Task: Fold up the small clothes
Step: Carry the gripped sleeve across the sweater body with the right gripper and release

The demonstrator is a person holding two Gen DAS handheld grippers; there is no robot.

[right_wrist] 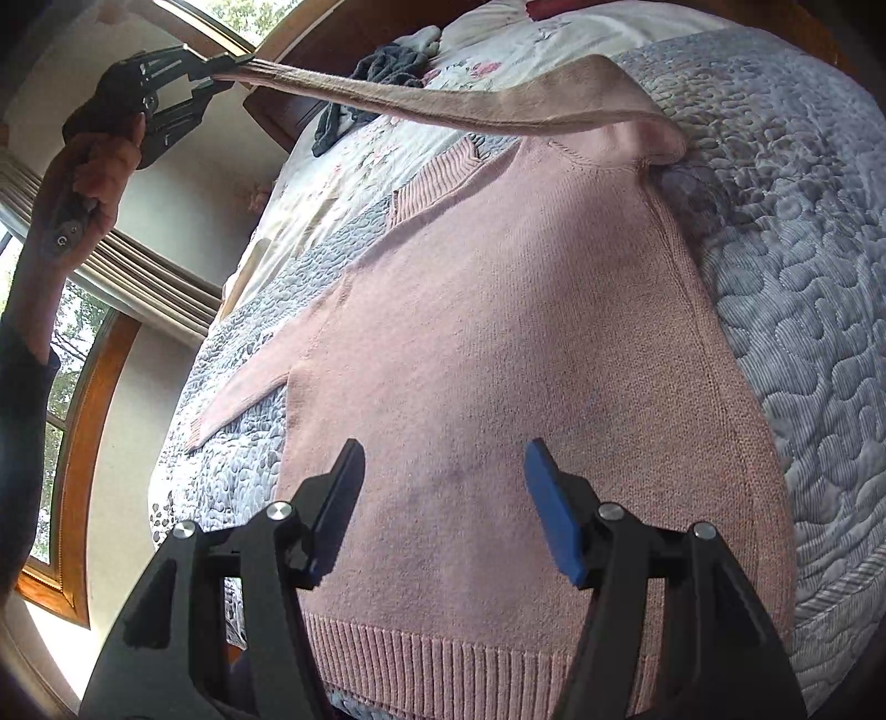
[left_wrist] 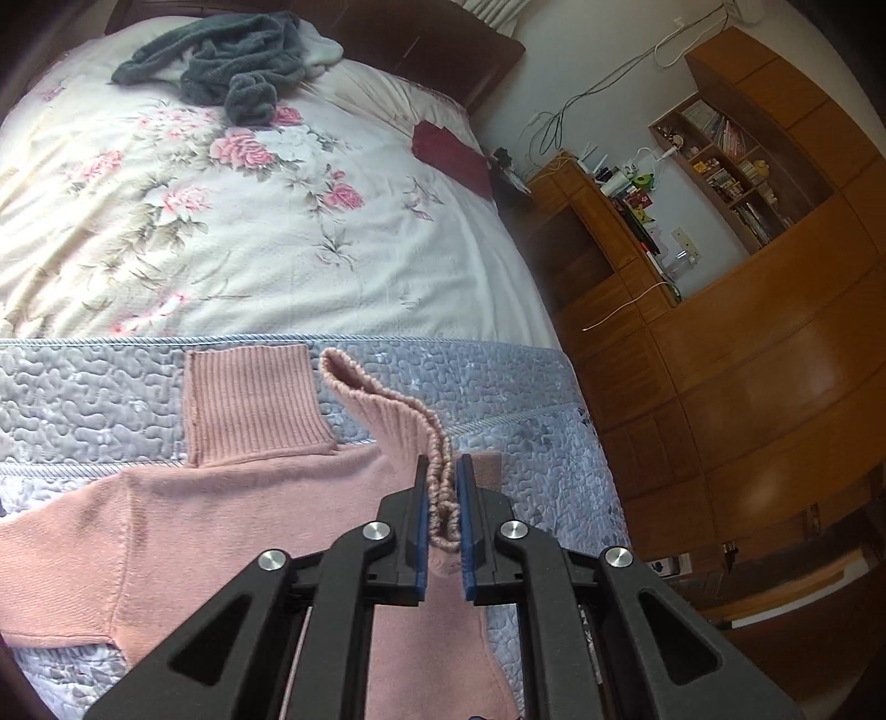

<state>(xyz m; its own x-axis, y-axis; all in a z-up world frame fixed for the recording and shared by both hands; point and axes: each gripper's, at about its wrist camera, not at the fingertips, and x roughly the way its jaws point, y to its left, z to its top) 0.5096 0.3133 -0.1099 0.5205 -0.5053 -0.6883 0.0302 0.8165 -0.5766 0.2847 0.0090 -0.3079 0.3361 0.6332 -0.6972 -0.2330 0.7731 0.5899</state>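
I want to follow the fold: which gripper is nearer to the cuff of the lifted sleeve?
Left. The left gripper is shut on the sleeve cuff, holding it up; the right gripper hovers open over the sweater's hem.

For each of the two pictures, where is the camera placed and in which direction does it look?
Left wrist view: sits on the left tongs, looking along the bed toward the headboard and wooden cabinets; its fingers are shut on the sweater's cuff.
Right wrist view: sits on the open right tongs, low over the sweater's hem, facing the windows; the left tongs, a hand and a dark sleeve show.
Shared: the pink sweater, the blue quilt, the lifted sleeve.
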